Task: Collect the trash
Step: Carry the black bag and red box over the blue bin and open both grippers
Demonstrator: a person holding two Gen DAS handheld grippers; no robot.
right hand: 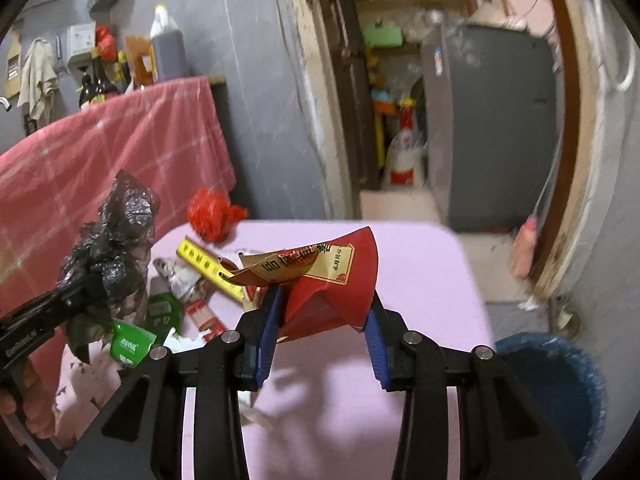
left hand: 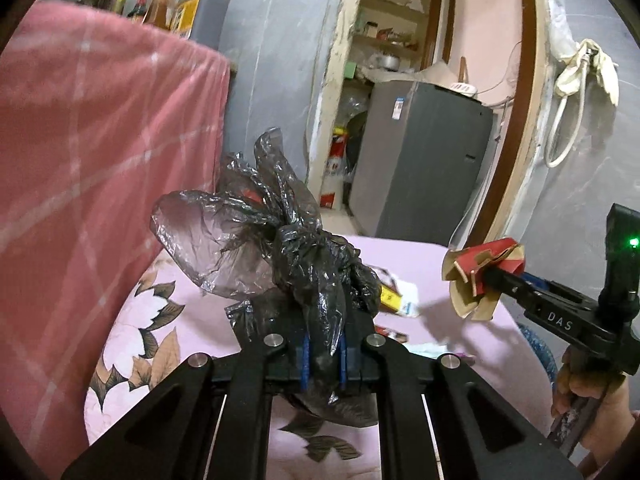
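Observation:
My left gripper (left hand: 323,354) is shut on a crumpled black plastic bag (left hand: 296,248) and holds it above the pink floral table (left hand: 132,320). The bag also shows at the left of the right wrist view (right hand: 116,248). My right gripper (right hand: 322,332) is shut on a flattened red carton (right hand: 332,280) above the table (right hand: 420,288); the carton shows at the right of the left wrist view (left hand: 482,276). On the table lie a red plastic wad (right hand: 214,216), a yellow box (right hand: 208,264), green packets (right hand: 132,344) and other wrappers.
A blue bin (right hand: 560,384) stands on the floor right of the table. A pink cloth (left hand: 100,152) hangs at the left with bottles (right hand: 168,44) behind it. A grey fridge (left hand: 420,160) stands beyond the doorway.

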